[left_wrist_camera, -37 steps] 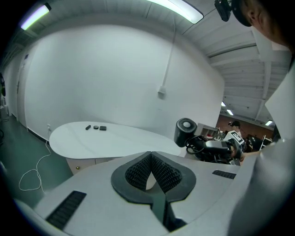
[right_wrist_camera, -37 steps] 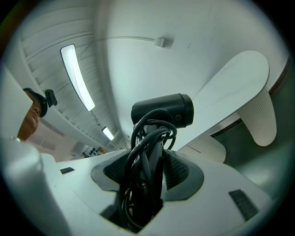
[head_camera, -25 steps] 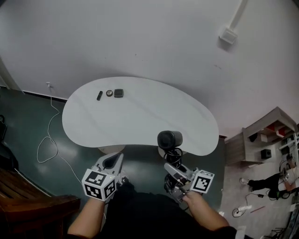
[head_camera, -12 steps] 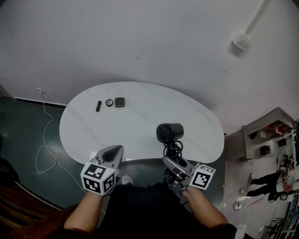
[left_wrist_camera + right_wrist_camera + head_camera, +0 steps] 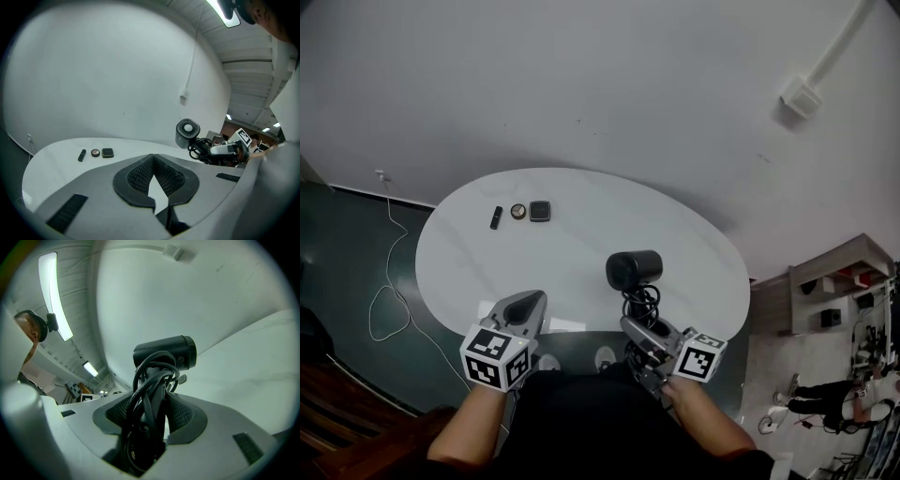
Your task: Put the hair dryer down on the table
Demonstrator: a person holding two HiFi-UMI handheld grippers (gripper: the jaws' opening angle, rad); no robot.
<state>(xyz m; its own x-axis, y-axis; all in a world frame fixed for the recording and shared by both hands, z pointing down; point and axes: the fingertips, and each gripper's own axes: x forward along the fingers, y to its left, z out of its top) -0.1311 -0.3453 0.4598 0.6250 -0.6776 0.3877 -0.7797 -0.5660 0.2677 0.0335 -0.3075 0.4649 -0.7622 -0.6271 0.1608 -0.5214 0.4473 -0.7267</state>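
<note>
A black hair dryer (image 5: 636, 270), its cord coiled around the handle, is held upright over the near edge of the white table (image 5: 581, 234). My right gripper (image 5: 639, 330) is shut on the handle and cord, and the barrel (image 5: 173, 352) stands above the jaws in the right gripper view. My left gripper (image 5: 525, 305) hovers at the table's near edge, to the left of the dryer. Its fingertips meet with nothing between them. The left gripper view shows the dryer (image 5: 187, 132) off to its right.
On the table's far left lie a black stick (image 5: 496, 217), a round compact (image 5: 518, 211) and a square black case (image 5: 540, 210). A white cable (image 5: 389, 281) trails on the dark floor at left. A shelf unit (image 5: 844, 281) stands at right.
Both grippers have come forward to the table. The dryer's head, earlier at the near edge, now stands over the tabletop. The grip has not changed.
</note>
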